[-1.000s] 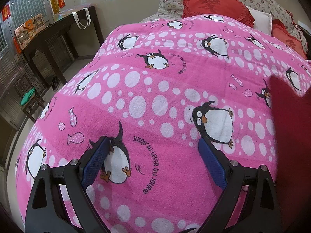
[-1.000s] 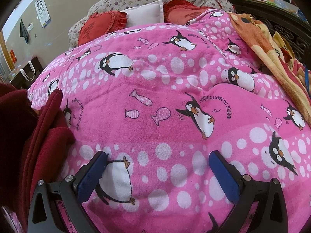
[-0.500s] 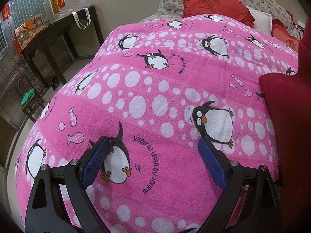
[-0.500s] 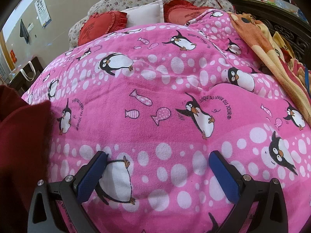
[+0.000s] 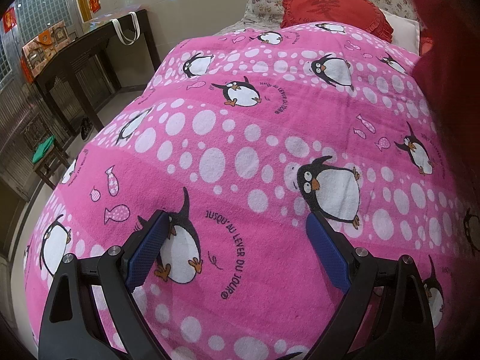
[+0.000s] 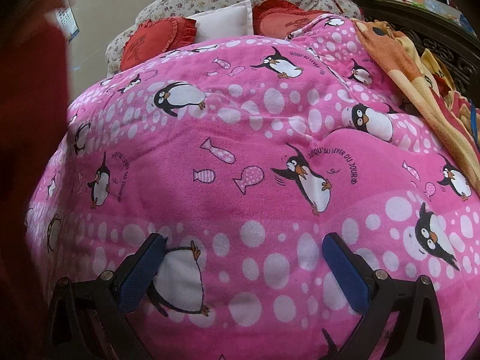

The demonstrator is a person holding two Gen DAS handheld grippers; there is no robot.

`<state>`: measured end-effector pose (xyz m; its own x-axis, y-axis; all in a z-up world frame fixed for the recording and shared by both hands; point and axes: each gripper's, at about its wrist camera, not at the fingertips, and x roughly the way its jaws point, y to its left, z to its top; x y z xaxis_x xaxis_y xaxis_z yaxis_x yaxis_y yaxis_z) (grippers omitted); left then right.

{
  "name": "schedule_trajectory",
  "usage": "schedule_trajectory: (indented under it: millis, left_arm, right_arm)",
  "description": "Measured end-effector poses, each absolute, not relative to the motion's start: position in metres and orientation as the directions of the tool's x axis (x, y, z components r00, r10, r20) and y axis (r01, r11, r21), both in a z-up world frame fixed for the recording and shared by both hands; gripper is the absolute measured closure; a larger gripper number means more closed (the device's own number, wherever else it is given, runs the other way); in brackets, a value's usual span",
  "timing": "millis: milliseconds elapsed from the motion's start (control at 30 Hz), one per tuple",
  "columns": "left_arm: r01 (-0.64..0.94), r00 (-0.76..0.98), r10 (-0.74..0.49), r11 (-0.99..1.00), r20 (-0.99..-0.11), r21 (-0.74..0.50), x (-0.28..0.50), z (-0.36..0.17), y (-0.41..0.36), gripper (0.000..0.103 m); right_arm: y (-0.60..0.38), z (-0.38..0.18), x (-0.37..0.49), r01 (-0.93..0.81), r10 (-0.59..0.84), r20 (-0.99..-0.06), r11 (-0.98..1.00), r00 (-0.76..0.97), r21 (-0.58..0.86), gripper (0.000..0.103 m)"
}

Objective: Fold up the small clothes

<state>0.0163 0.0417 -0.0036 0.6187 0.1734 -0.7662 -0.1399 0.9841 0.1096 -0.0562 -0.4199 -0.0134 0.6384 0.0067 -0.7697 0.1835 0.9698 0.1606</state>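
Fuzzy terry blanket (image 5: 240,150) (matt), dark red cloth (image 6: 30,120)

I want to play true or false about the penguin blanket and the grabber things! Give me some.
1. Both grippers are wide open. True: the left gripper and the right gripper each hold nothing.
2. The blanket is blue with ducks. False: it is pink with penguins, fish and white dots.
3. A dark red cloth shows at the picture's left edge. True.
4. The heart-shaped cushion is green. False: it is red.
5. A white pillow lies between red cushions. True.
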Motion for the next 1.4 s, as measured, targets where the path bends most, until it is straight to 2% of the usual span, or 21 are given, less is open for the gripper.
schedule_trajectory:
  millis: [1400]
  left_arm:
    - [-0.143, 0.618, 0.176, 0.984, -0.766, 0.111, 0.0140, -0.0045, 0.0409, 0.010]
  right_arm:
    - [-0.4195, -0.0140, -0.0552, 0.183, 0.004, -0.772, 0.971, 0.636, 0.156, 0.000]
